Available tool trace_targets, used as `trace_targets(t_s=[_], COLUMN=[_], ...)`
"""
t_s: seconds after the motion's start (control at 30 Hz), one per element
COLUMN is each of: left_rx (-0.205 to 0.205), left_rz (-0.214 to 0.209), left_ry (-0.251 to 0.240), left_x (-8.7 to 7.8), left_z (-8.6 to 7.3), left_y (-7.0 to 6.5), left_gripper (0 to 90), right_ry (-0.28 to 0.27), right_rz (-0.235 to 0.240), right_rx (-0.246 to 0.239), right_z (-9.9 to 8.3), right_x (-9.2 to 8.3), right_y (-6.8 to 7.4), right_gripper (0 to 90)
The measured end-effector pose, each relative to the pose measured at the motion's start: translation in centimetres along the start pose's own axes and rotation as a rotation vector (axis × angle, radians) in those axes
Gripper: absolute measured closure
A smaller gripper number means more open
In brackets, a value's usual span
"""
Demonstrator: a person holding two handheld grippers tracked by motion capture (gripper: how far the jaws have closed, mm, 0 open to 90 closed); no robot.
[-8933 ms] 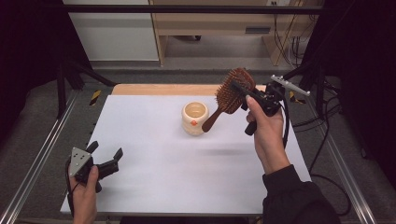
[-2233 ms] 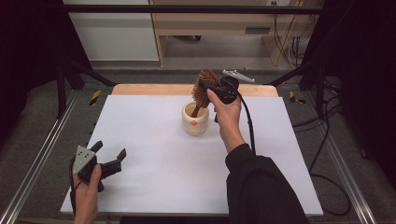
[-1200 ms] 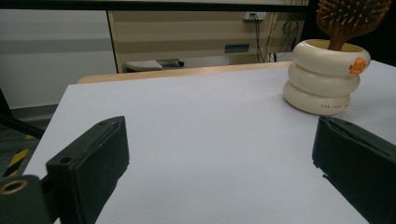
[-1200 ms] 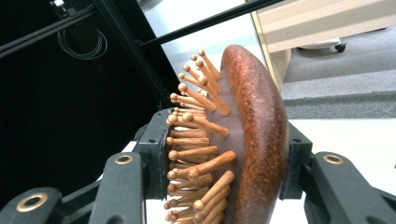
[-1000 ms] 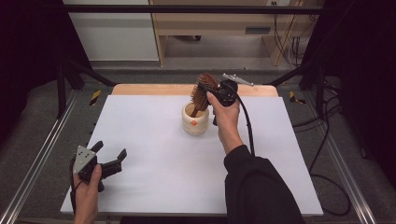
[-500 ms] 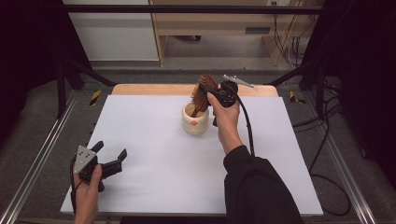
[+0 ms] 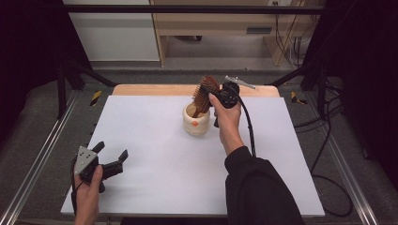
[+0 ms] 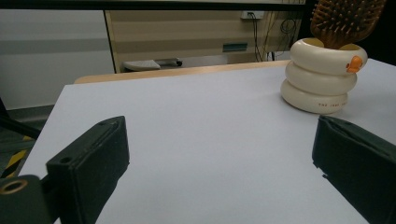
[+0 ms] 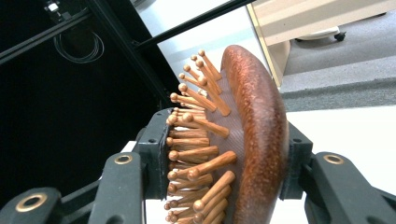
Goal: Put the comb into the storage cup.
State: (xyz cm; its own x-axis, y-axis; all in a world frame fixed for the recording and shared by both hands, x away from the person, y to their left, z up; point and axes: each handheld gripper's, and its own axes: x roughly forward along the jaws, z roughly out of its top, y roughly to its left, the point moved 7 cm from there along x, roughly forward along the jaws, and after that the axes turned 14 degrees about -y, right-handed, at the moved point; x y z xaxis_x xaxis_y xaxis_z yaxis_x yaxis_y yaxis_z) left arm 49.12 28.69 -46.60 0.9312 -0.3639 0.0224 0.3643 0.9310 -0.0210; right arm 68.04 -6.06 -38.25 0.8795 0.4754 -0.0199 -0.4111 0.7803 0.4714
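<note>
A brown wooden hairbrush point(image 7: 205, 93) stands with its handle down inside a cream ringed cup point(image 7: 196, 123) at the back middle of the white table point(image 7: 164, 183). My right gripper point(image 7: 210, 93) is shut on the brush head, above the cup. In the right gripper view the jaws press on the bristle side and the back of the hairbrush point(image 9: 254, 135). My left gripper point(image 7: 112, 151) rests at the front left, open and empty. In the left gripper view the cup point(image 8: 322, 81), with an orange duck mark, and the brush head point(image 8: 348, 21) stand far off to the right.
A wooden board edge point(image 7: 155, 89) runs along the back of the table. Metal frame rails point(image 7: 37, 159) border the left side, and black posts stand at the back corners. The right gripper's cable point(image 7: 248, 131) trails along the forearm.
Since the oldest frame the right gripper has carried the brush leftward and set its handle into the cup. Over the last second nothing has visibly moved.
</note>
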Motion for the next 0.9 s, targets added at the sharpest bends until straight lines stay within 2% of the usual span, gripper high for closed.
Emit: trace_targets(t_s=[0.9], left_rx=[-0.004], left_rz=[0.001], left_ry=[0.0], left_x=[-0.01], left_z=[0.01], left_y=[0.08], left_gripper=[4.1], right_ry=[0.002], right_rz=[-0.009], right_rx=[0.023], right_z=[0.0], right_x=[-0.04], right_y=[-0.79], right_gripper=[48.3])
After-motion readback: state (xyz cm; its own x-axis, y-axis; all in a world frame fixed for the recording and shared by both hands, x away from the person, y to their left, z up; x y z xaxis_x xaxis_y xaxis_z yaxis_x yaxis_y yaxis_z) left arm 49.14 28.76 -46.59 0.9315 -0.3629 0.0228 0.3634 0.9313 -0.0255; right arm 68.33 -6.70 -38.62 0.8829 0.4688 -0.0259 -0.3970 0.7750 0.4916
